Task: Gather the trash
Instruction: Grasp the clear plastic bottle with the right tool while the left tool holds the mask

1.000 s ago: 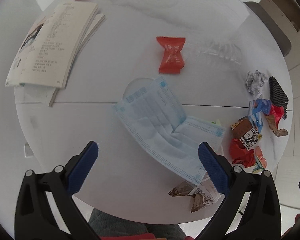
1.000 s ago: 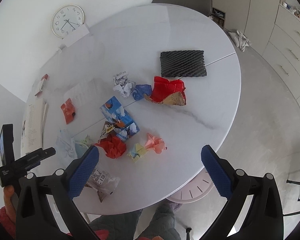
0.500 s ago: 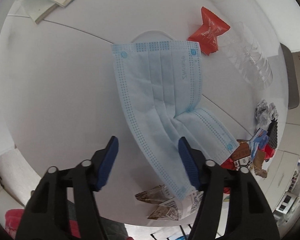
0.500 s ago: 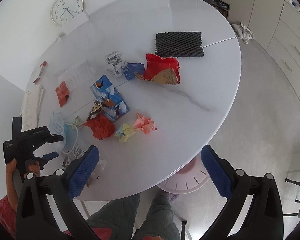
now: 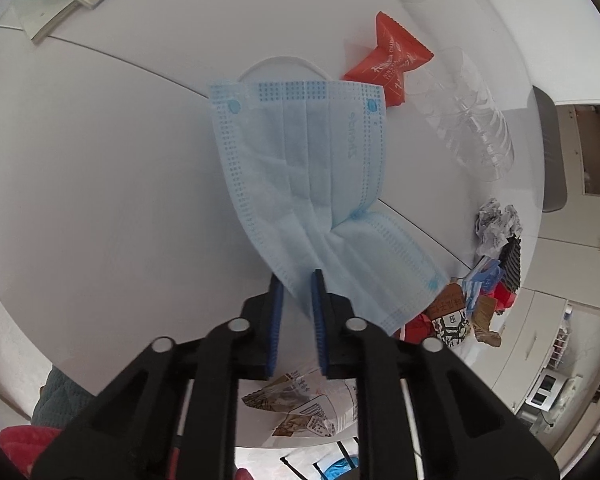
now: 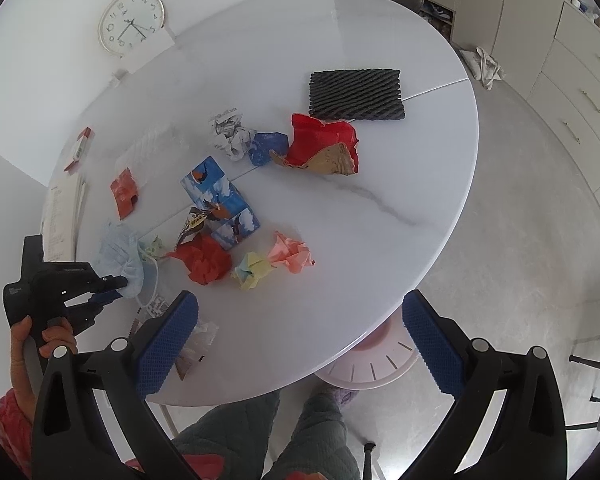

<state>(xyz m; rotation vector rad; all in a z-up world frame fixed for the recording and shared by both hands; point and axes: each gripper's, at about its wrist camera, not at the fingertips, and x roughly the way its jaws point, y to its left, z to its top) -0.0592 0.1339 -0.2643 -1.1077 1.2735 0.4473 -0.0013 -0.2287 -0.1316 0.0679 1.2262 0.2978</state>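
My left gripper [image 5: 296,280] has just been closing, and its jaws now pinch the near edge of the blue mask [image 5: 304,168], which otherwise lies flat on the bench [image 5: 100,184]. A thin fold of fabric sits between the blue pads; from this angle I think they press on it, though a sliver of gap shows lower down. My right gripper [image 6: 300,332] hangs above the near rim of the bench with its jaws wide apart and nothing between them.

So the step in hand is the pickup of the mask, first of many. The rest of the trash is untouched: a red wrapper [image 5: 388,64] just beyond the mask, a clear bottle [image 5: 468,116] beside that, a crumpled paper [image 6: 230,136], a red wad [image 6: 204,258], a foam net [image 6: 356,90] at the far side, and a clear wrapper [image 5: 308,412] at the near rim below my left jaws.

Next I should lift straight up, gently, since the mask is limp and its ear loop may snag on the neighbouring scraps. Where to drop it I cannot say; a pink bin [image 6: 372,364] seems to sit under the bench edge.
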